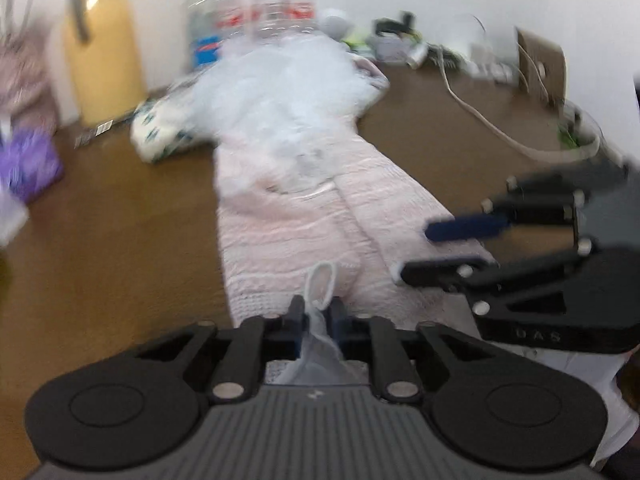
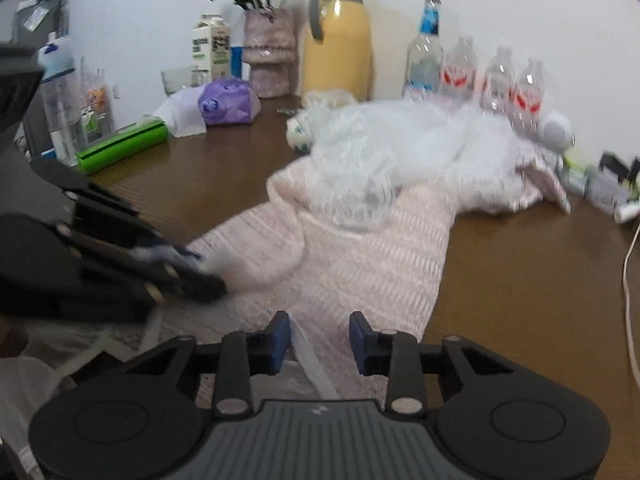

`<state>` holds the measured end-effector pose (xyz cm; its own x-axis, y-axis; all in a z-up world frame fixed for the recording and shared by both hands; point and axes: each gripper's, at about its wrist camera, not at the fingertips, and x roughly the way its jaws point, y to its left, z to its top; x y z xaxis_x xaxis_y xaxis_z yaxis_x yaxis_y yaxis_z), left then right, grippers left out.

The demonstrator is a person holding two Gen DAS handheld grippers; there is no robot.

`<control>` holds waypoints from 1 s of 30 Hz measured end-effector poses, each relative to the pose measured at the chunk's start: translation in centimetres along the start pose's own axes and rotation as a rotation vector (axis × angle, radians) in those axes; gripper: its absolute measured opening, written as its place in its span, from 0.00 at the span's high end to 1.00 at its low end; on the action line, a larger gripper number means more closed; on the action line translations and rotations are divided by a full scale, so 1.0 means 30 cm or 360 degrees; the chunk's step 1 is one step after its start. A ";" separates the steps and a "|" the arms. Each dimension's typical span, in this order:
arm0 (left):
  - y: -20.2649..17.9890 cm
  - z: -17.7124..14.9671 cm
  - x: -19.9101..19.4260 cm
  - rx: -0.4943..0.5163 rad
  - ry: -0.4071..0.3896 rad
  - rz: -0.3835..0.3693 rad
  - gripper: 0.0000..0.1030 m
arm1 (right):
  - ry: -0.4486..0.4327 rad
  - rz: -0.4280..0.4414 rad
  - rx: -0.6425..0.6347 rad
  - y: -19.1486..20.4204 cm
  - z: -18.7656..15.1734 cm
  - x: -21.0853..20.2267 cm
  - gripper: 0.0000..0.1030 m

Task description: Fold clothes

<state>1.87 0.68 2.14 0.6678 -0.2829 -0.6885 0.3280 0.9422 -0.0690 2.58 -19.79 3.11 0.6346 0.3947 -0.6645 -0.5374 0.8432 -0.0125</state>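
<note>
Brown tabletop [image 2: 520,280] is stretching across both views, backed by a white wall [image 2: 520,8]. Along the upper edge of the right wrist view a yellow thermos jug [image 2: 336,48] is standing at upper centre, with clear water bottles [image 2: 496,80] to its right, a vase of dried flowers [image 2: 268,52] and a milk carton [image 2: 211,48] to its left, and a purple packet [image 2: 228,101] and a green box [image 2: 122,145] further toward the left edge. A white cable [image 1: 488,120] is trailing over the wood at the right of the left wrist view.

A pink knitted garment [image 2: 360,264] is lying lengthwise down the middle of both frames, running from the bottom centre up to the bottles, with a white gauzy layer [image 2: 400,148] bunched over its far half.

At the bottom centre of the left wrist view the left gripper [image 1: 316,320] is pinching a thin white strap [image 1: 320,280] and sheer cloth at the garment's near end, its jaws drawn close around the fabric. The right gripper [image 2: 319,340] is sitting at the bottom centre of its own view with its blue-padded jaws spread apart; a white strip of cloth is passing beside the left pad without being clamped. In the left wrist view that same gripper is reaching in from the right edge, over the garment's near right side, fingers parted.
</note>
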 end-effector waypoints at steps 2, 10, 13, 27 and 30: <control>0.069 -0.025 -0.070 -0.0188 -0.0140 0.0013 0.90 | -0.0048 -0.0012 -0.0002 0.004 -0.009 -0.022 0.96; 0.298 -0.215 -0.194 -0.0908 -0.0252 0.0240 0.55 | -0.0166 -0.0260 0.0746 -0.274 -0.131 -0.204 0.88; 0.297 -0.175 -0.225 -0.0728 -0.0336 0.0269 0.30 | -0.0169 -0.0168 0.0742 -0.278 -0.147 -0.209 0.60; 0.296 -0.152 -0.113 -0.0853 -0.0055 -0.0088 0.96 | 0.0008 -0.0377 0.0445 -0.237 -0.116 -0.079 0.97; 0.200 -0.180 -0.185 -0.0718 0.0001 -0.0184 0.90 | 0.0055 -0.0550 0.0431 -0.290 -0.141 -0.138 0.89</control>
<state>-3.48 8.86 1.66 0.6435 -0.3908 -0.6582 0.0769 0.8885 -0.4523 2.28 -30.31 2.80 0.7300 0.0638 -0.6804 -0.1286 0.9907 -0.0451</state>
